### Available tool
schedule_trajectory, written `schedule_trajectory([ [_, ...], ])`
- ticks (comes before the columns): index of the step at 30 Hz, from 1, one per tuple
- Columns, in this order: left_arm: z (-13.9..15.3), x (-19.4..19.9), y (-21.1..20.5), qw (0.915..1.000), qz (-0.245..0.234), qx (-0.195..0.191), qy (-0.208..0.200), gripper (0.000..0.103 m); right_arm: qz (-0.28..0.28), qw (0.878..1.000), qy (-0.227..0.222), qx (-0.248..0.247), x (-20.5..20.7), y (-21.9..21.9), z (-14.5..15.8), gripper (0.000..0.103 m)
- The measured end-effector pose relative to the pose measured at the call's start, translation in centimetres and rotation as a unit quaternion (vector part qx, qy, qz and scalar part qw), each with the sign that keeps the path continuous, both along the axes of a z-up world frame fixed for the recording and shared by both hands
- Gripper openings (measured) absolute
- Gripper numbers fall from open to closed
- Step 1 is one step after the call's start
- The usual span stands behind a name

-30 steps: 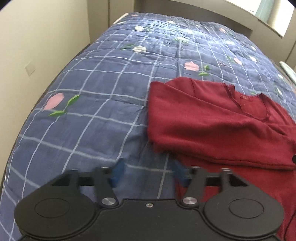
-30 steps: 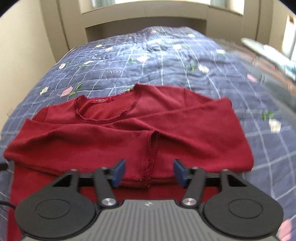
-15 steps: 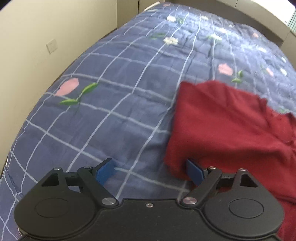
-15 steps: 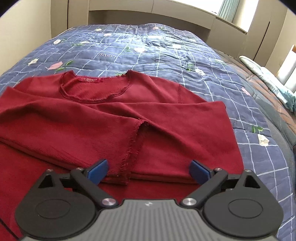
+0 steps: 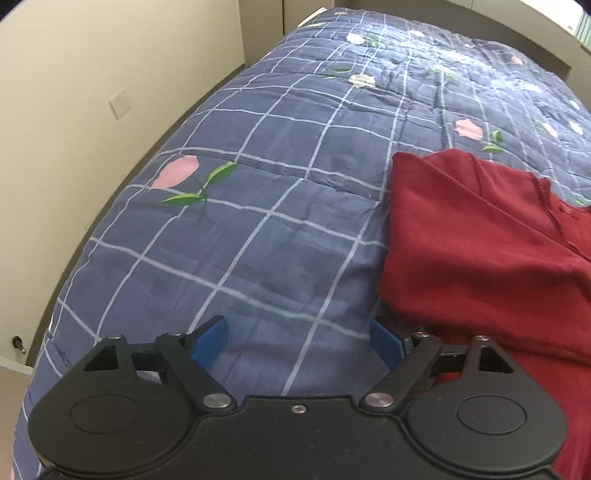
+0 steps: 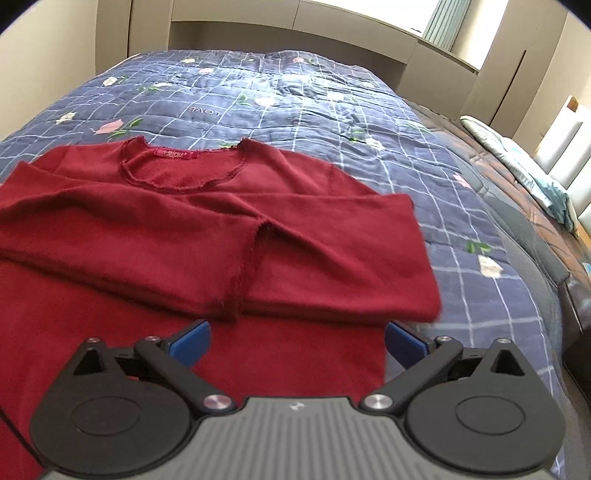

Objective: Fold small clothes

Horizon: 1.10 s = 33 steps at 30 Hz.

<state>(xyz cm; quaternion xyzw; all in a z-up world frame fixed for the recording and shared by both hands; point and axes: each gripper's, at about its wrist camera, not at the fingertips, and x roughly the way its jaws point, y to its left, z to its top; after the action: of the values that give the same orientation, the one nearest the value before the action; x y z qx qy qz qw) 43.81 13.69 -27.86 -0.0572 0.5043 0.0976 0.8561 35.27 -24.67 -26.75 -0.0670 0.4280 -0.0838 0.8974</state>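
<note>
Red sweater (image 6: 258,236) just beyond right hand-held gripper (image 6: 297,341).

- One red sweater (image 6: 207,236), both sleeves folded across it, ahead of the right fingers.
- One checked quilt (image 5: 280,206).
- Two grippers, each with two blue pads.

Both cams ride on the grippers and look steeply down along the fingers, close over the bed (image 5: 280,221). The left one sits at the bed's left side, mostly seeing quilt, with the wall (image 5: 92,92) beside it. The right one hangs over the red sweater (image 6: 184,236), facing the headboard (image 6: 295,33). Both views share the sweater's left folded edge and the quilt.
</note>
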Motion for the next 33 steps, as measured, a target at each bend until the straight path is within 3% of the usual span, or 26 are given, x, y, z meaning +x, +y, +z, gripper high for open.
schedule_trajectory([
  [5, 0.9, -2.2, -0.5, 0.9999, -0.002, 0.001, -0.012, 0.1, 0.003, 1.0, 0.017, 0.006, -3.8, -0.8, 0.0, 0.103],
  [10, 1.5, -5.0, -2.2, 0.9999, -0.012, -0.012, -0.002, 0.102, 0.023, 0.999, 0.043, 0.01, -7.6, -1.0, -0.7, 0.103],
  [16, 1.1, -9.8, -6.1, 0.9977, -0.06, -0.015, 0.029, 0.102, 0.035, 0.997, 0.058, 0.022, -12.8, -1.6, -1.4, 0.103],
  [24, 0.1, -17.9, -11.4, 0.991, -0.104, 0.011, 0.084, 0.102, 0.048, 0.997, 0.057, 0.023, -19.4, -3.4, -0.8, 0.103],
  [33, -0.4, -24.9, -12.1, 0.9903, -0.089, 0.039, 0.1, 0.102, 0.072, 0.996, 0.05, 0.005, -25.5, -4.9, -0.5, 0.103],
])
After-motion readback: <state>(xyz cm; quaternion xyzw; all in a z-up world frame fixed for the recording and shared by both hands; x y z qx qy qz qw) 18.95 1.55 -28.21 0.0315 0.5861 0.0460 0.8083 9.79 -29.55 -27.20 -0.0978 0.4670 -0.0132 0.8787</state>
